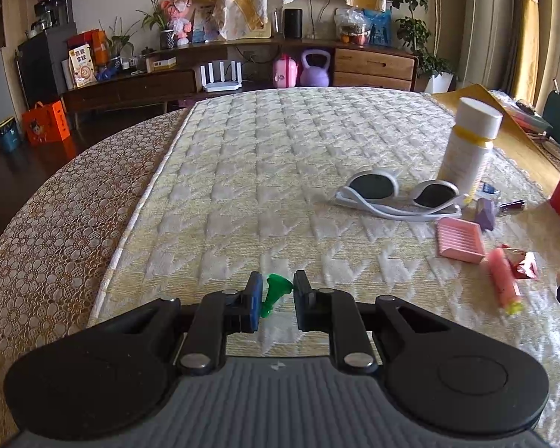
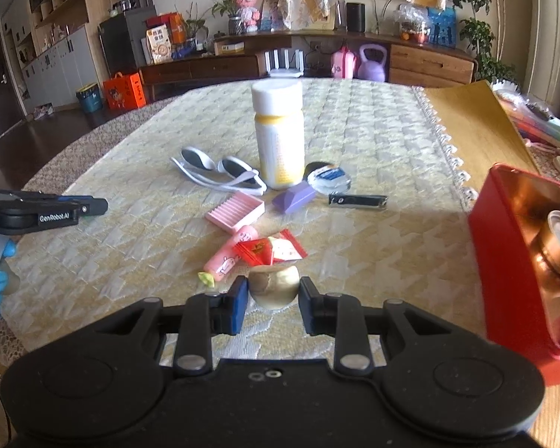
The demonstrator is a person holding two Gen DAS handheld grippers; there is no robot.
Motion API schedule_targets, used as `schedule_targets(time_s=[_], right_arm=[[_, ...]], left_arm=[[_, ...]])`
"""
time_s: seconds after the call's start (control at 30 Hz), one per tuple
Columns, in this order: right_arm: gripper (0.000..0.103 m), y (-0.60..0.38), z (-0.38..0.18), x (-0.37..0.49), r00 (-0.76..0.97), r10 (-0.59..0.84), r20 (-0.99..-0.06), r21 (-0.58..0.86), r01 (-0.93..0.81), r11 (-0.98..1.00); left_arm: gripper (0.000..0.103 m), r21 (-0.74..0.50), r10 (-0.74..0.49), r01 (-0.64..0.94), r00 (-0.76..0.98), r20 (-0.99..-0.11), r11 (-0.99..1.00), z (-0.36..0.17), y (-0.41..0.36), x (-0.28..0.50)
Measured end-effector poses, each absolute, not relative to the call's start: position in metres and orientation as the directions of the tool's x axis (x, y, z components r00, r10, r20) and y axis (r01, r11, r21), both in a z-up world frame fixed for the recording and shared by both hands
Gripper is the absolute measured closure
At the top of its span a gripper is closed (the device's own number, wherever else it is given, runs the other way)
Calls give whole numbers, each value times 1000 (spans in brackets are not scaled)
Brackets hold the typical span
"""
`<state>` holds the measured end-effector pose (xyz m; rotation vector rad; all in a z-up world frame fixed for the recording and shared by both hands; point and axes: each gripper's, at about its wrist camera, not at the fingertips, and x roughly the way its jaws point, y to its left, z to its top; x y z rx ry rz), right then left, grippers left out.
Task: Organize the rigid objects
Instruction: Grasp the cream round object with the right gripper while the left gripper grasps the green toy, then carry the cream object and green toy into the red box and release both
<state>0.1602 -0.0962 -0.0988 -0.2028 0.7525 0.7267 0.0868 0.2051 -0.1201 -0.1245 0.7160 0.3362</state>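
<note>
My left gripper (image 1: 276, 293) is shut on a small green plastic piece (image 1: 274, 293), held low over the quilted mat. My right gripper (image 2: 273, 291) is shut on a round beige cup-like object (image 2: 274, 286) above the mat's near edge. Ahead of it lie a pink tube (image 2: 229, 255), red candy wrappers (image 2: 270, 249), a pink ridged soap dish (image 2: 235, 211), a purple block (image 2: 294, 196), a nail clipper (image 2: 357, 201), a round clear case (image 2: 328, 178), white sunglasses (image 2: 220, 171) and a tall white bottle (image 2: 279, 134). The left gripper also shows at the left of the right wrist view (image 2: 93, 205).
An open red tin box (image 2: 511, 261) holding a metal tin stands at the right edge of the table. A yellow cloth (image 2: 470, 127) lies at the far right. The quilted mat (image 1: 265, 156) covers the round table. Shelves and a cabinet stand behind.
</note>
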Motion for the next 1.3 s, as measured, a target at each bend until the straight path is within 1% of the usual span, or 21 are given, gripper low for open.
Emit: schedule_targets(time_s=[0.33,0.67,1.07,1.3], right_arm=[[75,-122,-76,146,533,543,-649,107,-643,759],[75,-150,-56,138,569,557,-605,122,-625,771],[75,-199,-40,150,638,539,-550,129,-572,810],[75,-234,-39,164,674,505,-540,134,-523,842]], left_arm=[[86,-29,202,-287,737,-646,957,-94,173,80],[86,-70,110,-198,768,-631,978,-64,132,86],[86,-58,42,-98,792,-610,994,-42,76,111],[86,-49,-4,-33,794,-608,998,-34,32,137]])
